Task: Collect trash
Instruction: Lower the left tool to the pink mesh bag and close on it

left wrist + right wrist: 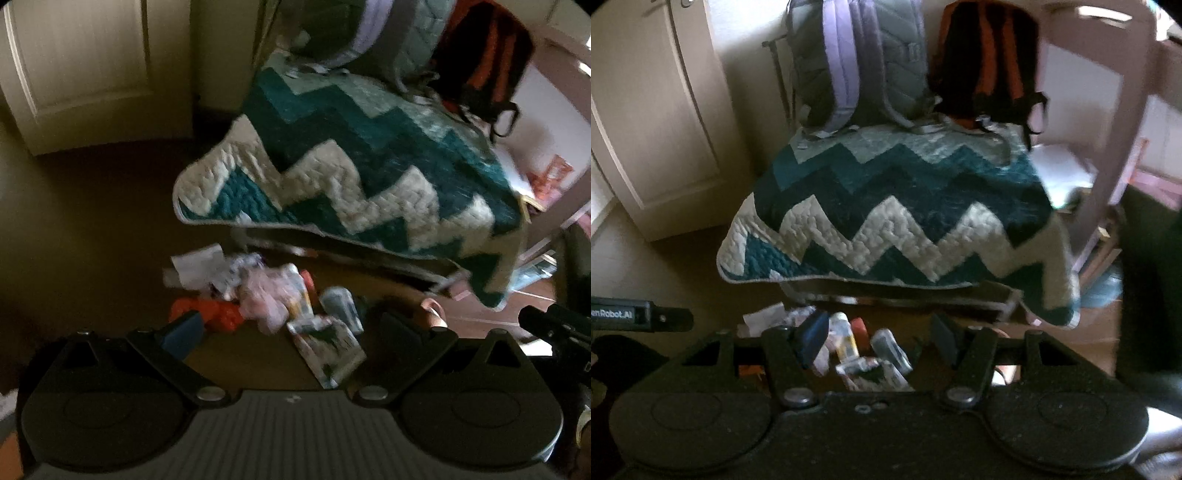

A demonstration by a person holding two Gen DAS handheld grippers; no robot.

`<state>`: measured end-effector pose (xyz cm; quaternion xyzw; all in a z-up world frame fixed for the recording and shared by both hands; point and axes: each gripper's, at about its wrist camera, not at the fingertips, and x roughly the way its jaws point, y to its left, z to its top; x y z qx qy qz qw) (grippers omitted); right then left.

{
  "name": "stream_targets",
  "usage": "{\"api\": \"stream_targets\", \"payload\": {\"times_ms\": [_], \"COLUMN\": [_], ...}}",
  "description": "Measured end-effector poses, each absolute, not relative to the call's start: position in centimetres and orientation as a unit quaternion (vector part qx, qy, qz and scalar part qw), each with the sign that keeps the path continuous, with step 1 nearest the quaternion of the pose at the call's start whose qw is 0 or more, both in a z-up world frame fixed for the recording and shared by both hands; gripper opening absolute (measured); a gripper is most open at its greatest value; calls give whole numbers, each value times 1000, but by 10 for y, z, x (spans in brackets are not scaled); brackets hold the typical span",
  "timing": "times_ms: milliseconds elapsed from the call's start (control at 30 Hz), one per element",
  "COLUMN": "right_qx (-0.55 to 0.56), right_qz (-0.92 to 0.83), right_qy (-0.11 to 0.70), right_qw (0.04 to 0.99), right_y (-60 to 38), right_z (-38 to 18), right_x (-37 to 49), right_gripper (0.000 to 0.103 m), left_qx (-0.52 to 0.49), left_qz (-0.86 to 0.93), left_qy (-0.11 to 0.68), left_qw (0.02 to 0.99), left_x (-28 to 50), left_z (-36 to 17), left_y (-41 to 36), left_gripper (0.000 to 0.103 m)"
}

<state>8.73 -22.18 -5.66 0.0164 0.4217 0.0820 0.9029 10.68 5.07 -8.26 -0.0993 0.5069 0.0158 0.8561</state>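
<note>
Hovering wide open and empty: black left gripper (291,328) and black right gripper (882,339). Lying just beyond on brown floor (92,236): blurred heap of crumpled wrappers and paper (273,302), before a hanging teal-and-white zigzag quilt (351,162). Lowering squarely over one loose piece first, probably safest.

Both pictures are blurry. The trash pile (273,302) on the floor is smeared, so no wrapper can be read. In the right wrist view, the right claw (879,338) hides the bottom of the pile. The quilt (886,214) covers whatever holds it up. The top edge cuts off the gray backpack (857,62) and the orange backpack (990,59).
</note>
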Motion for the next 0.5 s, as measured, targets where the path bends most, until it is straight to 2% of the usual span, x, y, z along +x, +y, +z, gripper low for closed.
{"api": "stream_targets", "payload": {"times_ms": [333, 500], "right_qx": [4, -1], "right_qz": [117, 120], "right_qy": [500, 545], "right_qw": [858, 830], "right_y": [-215, -209], "right_z": [-178, -239], "right_x": [194, 241], "right_gripper": [61, 61], "left_qx": [-61, -30], "left_qz": [27, -13], "left_qy": [536, 575], "left_qw": [842, 818], "left_x": [193, 243], "left_z": [-169, -225], "left_y": [50, 38], "left_gripper": [103, 103]}}
